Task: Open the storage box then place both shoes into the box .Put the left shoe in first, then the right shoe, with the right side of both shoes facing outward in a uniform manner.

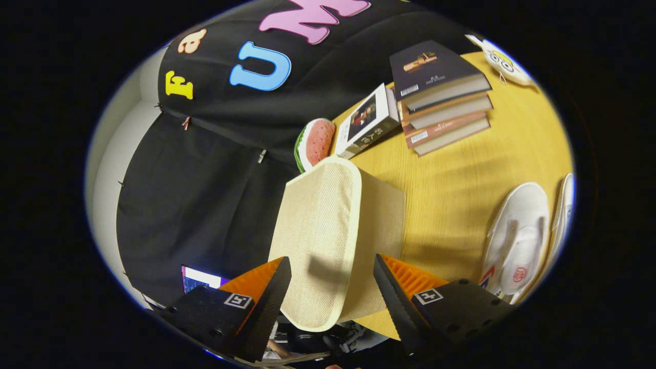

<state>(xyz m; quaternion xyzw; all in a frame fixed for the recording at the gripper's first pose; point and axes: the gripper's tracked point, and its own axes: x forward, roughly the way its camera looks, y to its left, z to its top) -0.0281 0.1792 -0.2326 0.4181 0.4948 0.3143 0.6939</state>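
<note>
Between my two fingers, right up close, stands the beige storage box [333, 241] with its lid face turned toward me. My tool [332, 287] is spread wide, one finger on each side of the lid's near end, and neither finger presses on the fabric as far as I can judge, though the fisheye bends things here and the contact line is hard to read. The box sits at the worktop's [461, 184] edge, the one toward the booth's black cloth wall, and part of it seems to overhang that edge.

My worry is just that. If I close on the soft lid rim and pull, the light fabric box may tip or slide off the edge instead of opening, since nothing braces it. A pinch on the cloth alone could also slip free, leaving the lid half lifted.

Beyond the box lie a watermelon-slice toy [315, 143] and a small white box [366, 122], then a stack of books [443, 97] and a pale plush thing [505, 64] toward the far corner. Both white shoes [517, 238] wait well apart from the box, off to my right finger's side along the opposite edge of the worktop; the second shoe [562, 215] lies just beside the first. I would need to tell left from right before lifting either.
</note>
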